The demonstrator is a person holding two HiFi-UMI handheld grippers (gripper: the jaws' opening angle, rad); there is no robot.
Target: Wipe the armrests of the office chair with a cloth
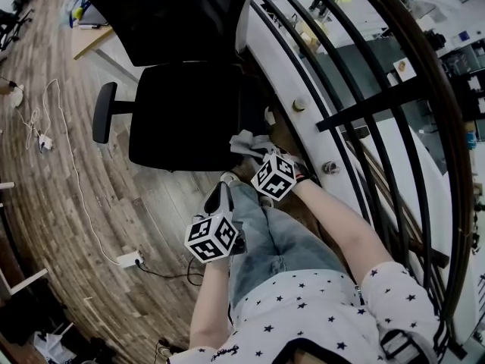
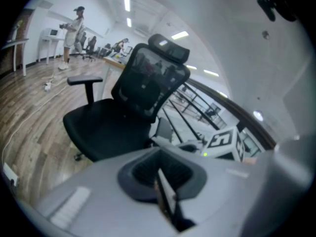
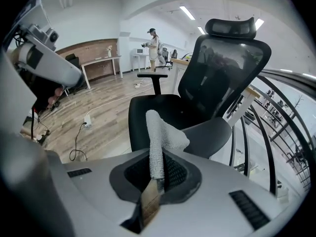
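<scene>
R gripper (image 3: pixel 151 194) clamps cloth (image 3: pixel 157 137), end free to wipe near armrest (image 3: pixel 210 132); L gripper (image 2: pixel 166 197) closed, empty.

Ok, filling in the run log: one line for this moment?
right hand-held gripper: shut on cloth | left hand-held gripper: shut, empty | chair: ahead of both

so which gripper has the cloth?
The right gripper: its jaws are shut on the grey cloth. The left gripper has its jaws together, nothing between them.
</scene>
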